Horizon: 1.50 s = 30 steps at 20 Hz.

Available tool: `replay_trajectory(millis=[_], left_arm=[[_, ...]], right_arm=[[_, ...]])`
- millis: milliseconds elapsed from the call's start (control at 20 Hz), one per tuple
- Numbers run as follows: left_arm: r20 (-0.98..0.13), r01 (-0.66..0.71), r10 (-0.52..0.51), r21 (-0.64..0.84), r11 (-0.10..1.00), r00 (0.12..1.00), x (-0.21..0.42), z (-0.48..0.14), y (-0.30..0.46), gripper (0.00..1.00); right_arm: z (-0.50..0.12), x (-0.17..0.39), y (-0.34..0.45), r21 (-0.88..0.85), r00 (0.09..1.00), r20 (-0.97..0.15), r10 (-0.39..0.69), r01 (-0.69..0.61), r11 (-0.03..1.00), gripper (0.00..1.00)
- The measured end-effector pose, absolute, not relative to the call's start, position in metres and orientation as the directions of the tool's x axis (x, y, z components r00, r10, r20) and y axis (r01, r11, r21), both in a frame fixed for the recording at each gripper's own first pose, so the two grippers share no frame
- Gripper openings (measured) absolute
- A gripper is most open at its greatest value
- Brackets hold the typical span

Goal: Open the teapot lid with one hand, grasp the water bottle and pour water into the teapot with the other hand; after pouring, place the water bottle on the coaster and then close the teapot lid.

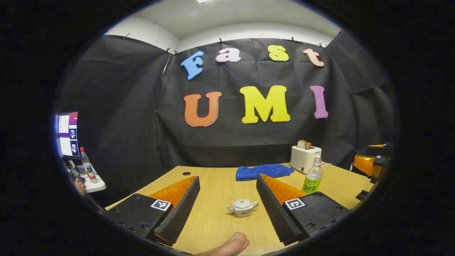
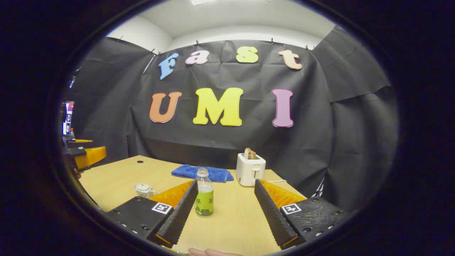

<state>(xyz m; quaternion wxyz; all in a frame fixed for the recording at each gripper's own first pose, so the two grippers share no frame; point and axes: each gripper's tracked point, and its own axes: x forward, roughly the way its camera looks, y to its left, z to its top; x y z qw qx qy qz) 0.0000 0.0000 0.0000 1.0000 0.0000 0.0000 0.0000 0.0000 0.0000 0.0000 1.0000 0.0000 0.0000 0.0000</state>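
Left gripper view — teapot (image 1: 242, 207) between open tongs (image 1: 227, 206).

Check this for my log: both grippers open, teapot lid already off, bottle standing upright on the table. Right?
Not quite: the lid is still on the teapot, as the left gripper view shows. Both grippers are open and the bottle stands upright on the table.

Left gripper (image 1: 227, 199) fingers wide apart — right gripper (image 2: 224, 204) likewise, both seemingly level.
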Motion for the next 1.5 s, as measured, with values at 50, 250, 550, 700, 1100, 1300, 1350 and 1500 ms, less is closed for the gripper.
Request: replay_trajectory(millis=[50,250,550,700,1100,1300,1350,1500], left_arm=[[-0.003,-0.005,0.005,0.001,1.0,1.0,0.002,-0.001,0.001,1.0],[-0.02,-0.018,0.018,-0.004,1.0,1.0,0.007,-0.008,0.004,1.0],[-0.033,-0.02,0.02,-0.004,1.0,0.999,0.014,-0.015,0.004,1.0],[-0.025,-0.012,0.012,-0.017,1.0,1.0,0.02,-0.018,0.002,1.0],[-0.002,0.019,-0.019,-0.036,0.999,1.0,0.063,-0.046,-0.009,1.0],[-0.036,0.019,-0.019,-0.001,1.0,0.999,0.092,-0.075,-0.018,1.0],[-0.054,0.019,-0.019,0.005,1.0,0.998,0.098,-0.082,-0.02,1.0],[-0.114,0.038,-0.043,-0.046,0.998,0.993,0.117,-0.109,-0.03,1.0]], right_arm=[[0.0,-0.001,0.001,-0.003,1.0,0.0,0.0,0.0,1.0,0.95],[-0.002,-0.001,0.01,-0.03,1.0,0.002,0.024,-0.024,0.999,0.95],[-0.011,0.004,0.014,-0.046,0.999,-0.019,0.028,-0.029,0.999,0.95],[-0.012,0.007,0.012,-0.045,0.999,-0.025,0.02,-0.021,0.999,0.95],[-0.022,0.016,0.005,-0.049,0.999,-0.049,0.001,-0.004,0.999,0.95],[-0.029,0.024,0.0,-0.036,0.997,-0.074,-0.008,0.005,0.999,0.95],[-0.031,0.026,-0.001,-0.036,0.997,-0.08,-0.01,0.007,0.999,0.95],[-0.041,0.032,-0.003,-0.033,0.994,-0.109,-0.02,0.016,0.999,0.95]])
